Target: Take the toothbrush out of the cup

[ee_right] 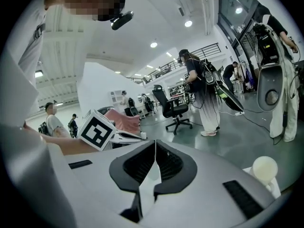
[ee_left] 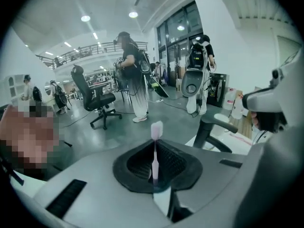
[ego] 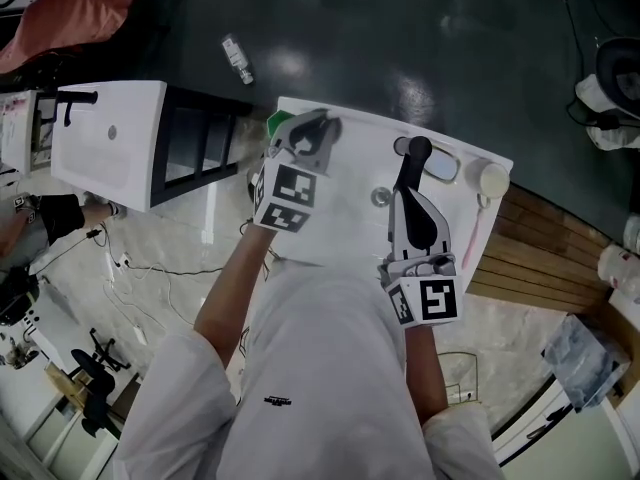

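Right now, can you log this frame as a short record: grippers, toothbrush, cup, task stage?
left gripper: shut on the toothbrush
right gripper: shut, nothing between the jaws, over the sink
toothbrush: upright in the left jaws, brush head above them
cup: at the sink's far right corner, apart from both grippers
task stage: toothbrush already out of the cup, not yet set down

Cup (ego: 492, 179) on sink (ego: 342, 206), right of tap (ego: 416, 156)
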{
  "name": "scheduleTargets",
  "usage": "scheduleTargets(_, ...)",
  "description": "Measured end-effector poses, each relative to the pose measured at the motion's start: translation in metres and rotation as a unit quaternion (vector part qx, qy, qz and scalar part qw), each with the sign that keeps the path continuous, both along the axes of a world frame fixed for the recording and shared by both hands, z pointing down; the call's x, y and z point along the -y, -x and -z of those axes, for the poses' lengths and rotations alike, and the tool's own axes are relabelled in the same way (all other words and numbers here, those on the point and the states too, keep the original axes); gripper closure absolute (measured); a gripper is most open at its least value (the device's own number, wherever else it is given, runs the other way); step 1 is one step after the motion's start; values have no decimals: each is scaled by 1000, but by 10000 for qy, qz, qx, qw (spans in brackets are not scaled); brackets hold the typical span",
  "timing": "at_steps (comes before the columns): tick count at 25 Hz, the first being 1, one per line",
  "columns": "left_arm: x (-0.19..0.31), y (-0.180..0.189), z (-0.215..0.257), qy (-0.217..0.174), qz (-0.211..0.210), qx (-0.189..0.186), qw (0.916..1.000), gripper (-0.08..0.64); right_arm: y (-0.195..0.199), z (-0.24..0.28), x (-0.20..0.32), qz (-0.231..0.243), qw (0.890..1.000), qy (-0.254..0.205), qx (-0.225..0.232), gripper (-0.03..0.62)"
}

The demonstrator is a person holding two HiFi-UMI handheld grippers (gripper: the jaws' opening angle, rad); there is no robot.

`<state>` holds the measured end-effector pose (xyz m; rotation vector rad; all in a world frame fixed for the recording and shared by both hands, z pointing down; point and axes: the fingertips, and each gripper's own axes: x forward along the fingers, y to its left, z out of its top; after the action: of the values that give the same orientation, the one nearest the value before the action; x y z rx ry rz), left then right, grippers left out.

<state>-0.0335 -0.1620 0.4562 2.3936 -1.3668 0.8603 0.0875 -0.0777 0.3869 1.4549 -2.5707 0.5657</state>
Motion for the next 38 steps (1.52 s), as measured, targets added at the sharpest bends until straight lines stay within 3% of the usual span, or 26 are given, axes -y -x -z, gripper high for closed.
scheduleTargets(7, -16, 8, 49, -597, 391, -338, 9969, 543, -1, 17, -15, 0, 9997, -241, -25, 588)
scheduleTargets(14, -52, 13, 89, -761, 822, -995, 9887, 543, -8, 28, -27, 14, 9990, -427, -127, 586)
scheduleTargets(29, -138, 16, 144, -1239, 1370, -1200, 9754, 543, -42, 70, -45, 161, 9945, -913, -491, 588)
scheduleTargets(38, -193, -15, 132, -1075, 1440, -1290, 9752, 543, -78, 78, -80, 174, 9908, -1113, -754, 588)
